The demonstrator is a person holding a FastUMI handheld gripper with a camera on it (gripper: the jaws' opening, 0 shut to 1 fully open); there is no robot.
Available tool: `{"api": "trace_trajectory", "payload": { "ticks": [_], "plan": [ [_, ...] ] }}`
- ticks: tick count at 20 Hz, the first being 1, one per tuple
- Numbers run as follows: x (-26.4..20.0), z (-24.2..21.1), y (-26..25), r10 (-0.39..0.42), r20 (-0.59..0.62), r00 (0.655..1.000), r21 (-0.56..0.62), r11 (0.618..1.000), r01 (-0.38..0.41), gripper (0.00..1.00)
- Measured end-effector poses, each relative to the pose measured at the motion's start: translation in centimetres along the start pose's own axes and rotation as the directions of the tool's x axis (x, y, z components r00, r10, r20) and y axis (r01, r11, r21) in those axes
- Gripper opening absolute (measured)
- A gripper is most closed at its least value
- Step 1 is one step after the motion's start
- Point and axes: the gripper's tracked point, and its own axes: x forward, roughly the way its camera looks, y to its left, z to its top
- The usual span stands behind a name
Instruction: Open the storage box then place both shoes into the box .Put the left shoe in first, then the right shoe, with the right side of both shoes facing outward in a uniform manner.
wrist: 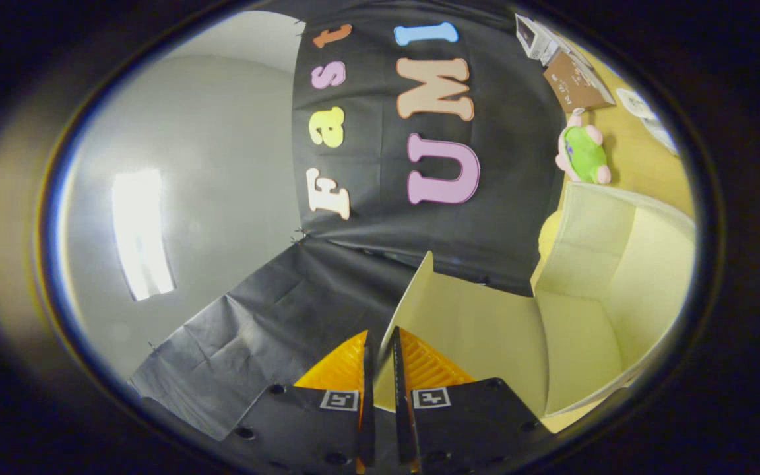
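The cream storage box [644, 277] stands open just ahead of the fingers, and I see its bare inside walls. Its lid [472, 323] is swung up and away from the opening. The lid's thin edge runs down between my fingers. My gripper [380, 340] is shut on that edge, with one finger on each side of the flap. The whole view is tilted, so the box and table lean off to one side.
A green and pink plush toy [581, 155] lies on the wooden table [647, 165] beyond the box. A brown carton [578, 82] and papers sit farther back. A yellow thing [548, 231] peeks out behind the box. A grey wall [221, 165] is beyond the cloth.
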Motion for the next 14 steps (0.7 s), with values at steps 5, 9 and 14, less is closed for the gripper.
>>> {"api": "trace_trajectory", "payload": {
  "ticks": [5, 9, 14],
  "plan": [
    [1.2, -7.8, -0.3, -0.05, -0.17, 0.984, -0.136, 0.99, 0.027, 0.16],
    [0.6, -11.9, -4.1, -0.18, -0.278, 0.944, -0.247, 0.963, 0.111, 0.47],
    [-0.1, -10.4, -6.4, -0.262, -0.267, 0.928, -0.396, 0.907, 0.142, 0.87]
  ]
}}
